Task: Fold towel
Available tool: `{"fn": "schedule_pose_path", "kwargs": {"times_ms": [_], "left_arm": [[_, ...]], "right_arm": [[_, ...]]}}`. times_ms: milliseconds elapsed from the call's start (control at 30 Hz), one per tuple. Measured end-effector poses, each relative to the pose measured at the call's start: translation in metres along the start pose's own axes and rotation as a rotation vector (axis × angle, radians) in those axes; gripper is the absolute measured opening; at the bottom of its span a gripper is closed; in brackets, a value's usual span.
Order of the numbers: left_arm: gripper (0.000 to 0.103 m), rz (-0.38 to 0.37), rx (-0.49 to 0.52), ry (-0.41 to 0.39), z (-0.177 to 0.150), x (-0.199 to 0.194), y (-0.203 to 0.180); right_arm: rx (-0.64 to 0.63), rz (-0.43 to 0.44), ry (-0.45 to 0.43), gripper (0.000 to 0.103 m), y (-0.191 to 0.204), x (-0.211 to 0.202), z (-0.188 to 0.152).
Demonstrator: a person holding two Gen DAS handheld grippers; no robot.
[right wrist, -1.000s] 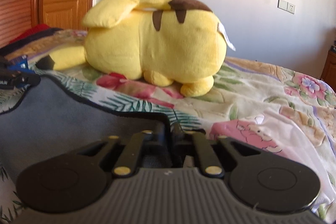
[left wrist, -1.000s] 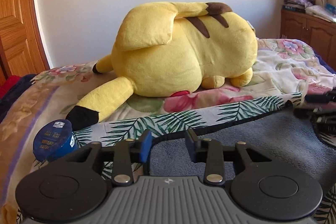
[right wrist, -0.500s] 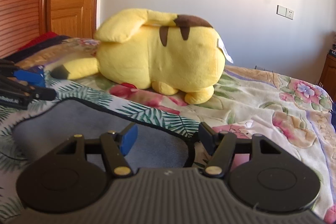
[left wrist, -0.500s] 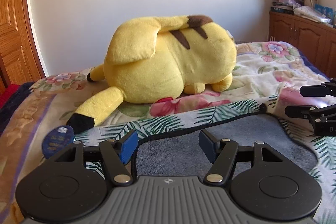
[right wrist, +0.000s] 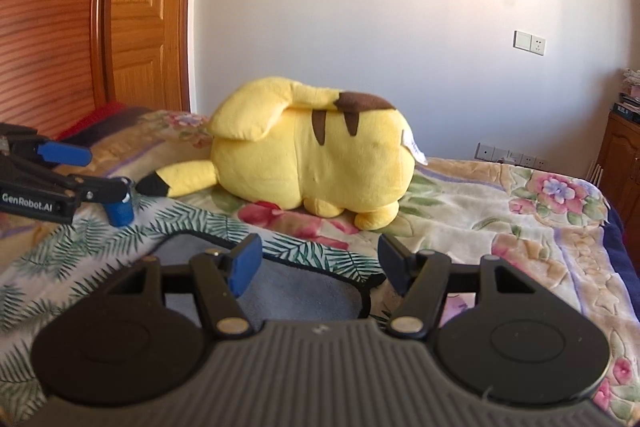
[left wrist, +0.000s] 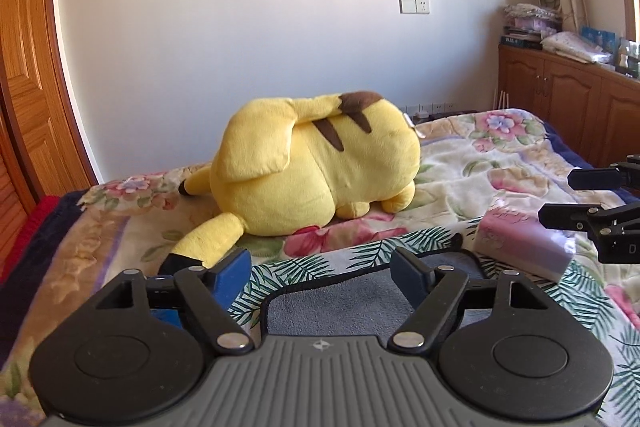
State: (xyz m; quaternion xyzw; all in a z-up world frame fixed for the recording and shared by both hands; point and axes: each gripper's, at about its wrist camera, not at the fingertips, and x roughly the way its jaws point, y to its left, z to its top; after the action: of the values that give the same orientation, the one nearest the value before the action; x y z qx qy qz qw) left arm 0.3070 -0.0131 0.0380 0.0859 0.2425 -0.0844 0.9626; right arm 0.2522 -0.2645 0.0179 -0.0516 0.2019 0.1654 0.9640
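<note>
The towel [left wrist: 352, 301] is grey-blue with a dark edge and lies flat on a palm-leaf print on the bed; it also shows in the right wrist view [right wrist: 304, 291]. My left gripper [left wrist: 320, 269] is open and empty, held just above the towel's far edge. My right gripper [right wrist: 318, 259] is open and empty above the towel's far right part. Each gripper shows in the other's view: the right one [left wrist: 568, 197] at the right edge, the left one [right wrist: 100, 173] at the left edge.
A big yellow plush [left wrist: 316, 171] lies on the floral bedspread [left wrist: 480, 163] beyond the towel. A blue cup [right wrist: 120, 211] stands near the plush's tail. A folded purple item [left wrist: 524, 243] lies right of the towel. A wooden door [right wrist: 148, 7] and cabinet [left wrist: 568, 99] flank the bed.
Both grippers have opened wide, let go of the towel and pulled back and up from it. The towel now lies flat on the bed.
</note>
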Motion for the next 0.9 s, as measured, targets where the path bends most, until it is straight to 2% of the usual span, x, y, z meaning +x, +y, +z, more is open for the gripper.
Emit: {"fn": "schedule_pose_path", "kwargs": {"times_ms": [233, 533, 600, 900], "left_arm": [[0.067, -0.015, 0.004, -0.020, 0.009, -0.040, -0.007], [0.084, -0.015, 0.017, -0.045, 0.014, -0.082, -0.015], [0.087, -0.013, 0.021, -0.055, 0.015, -0.090, -0.017], [0.087, -0.017, 0.024, -0.041, 0.007, -0.117, -0.028]], "right_arm": [[0.019, -0.010, -0.030, 0.071, 0.005, -0.034, 0.012], [0.035, -0.021, -0.055, 0.093, 0.011, -0.068, 0.017], [0.036, -0.032, -0.067, 0.102, 0.013, -0.074, 0.018], [0.057, -0.035, -0.067, 0.103, 0.021, -0.096, 0.014]]}}
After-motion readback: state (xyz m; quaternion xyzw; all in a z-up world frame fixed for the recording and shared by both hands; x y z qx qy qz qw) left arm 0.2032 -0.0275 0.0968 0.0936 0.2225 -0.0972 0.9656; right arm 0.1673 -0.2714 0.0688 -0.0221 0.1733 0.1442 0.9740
